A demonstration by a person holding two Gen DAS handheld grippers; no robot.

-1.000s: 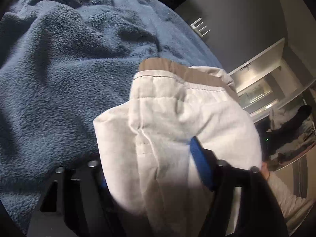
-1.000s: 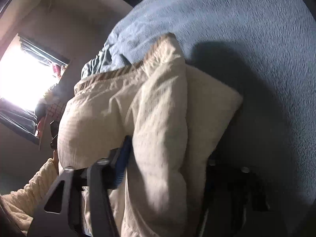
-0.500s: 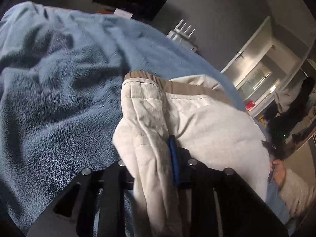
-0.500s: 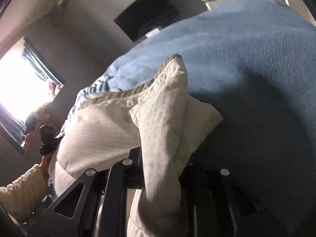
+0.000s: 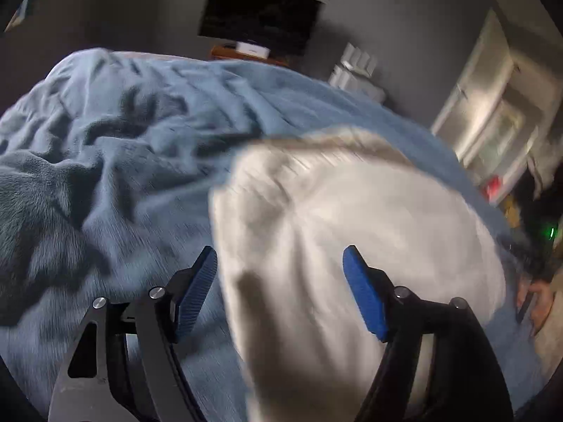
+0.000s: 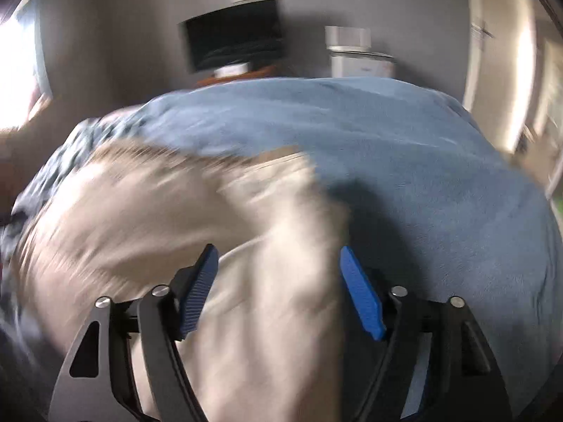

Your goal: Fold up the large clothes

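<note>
A cream-white folded garment with a tan waistband lies on the blue fleece blanket of a bed. In the left wrist view my left gripper hovers over its near left part. The jaws are opening, blue pads wide apart, cloth lying loose between them. In the right wrist view the same garment is blurred. My right gripper is over its right end, jaws also opening, a raised fold between the pads without being pinched. The blanket stretches away to the right.
A dark television hangs on the grey wall beyond the bed, with a white unit beside it. A pale door stands at right. A hand shows at the right edge. A bright window is at far left.
Both grippers have let go of the garment, opened wide and risen. The garment has dropped onto the blanket. Both views now tilt up and show more of the room.
</note>
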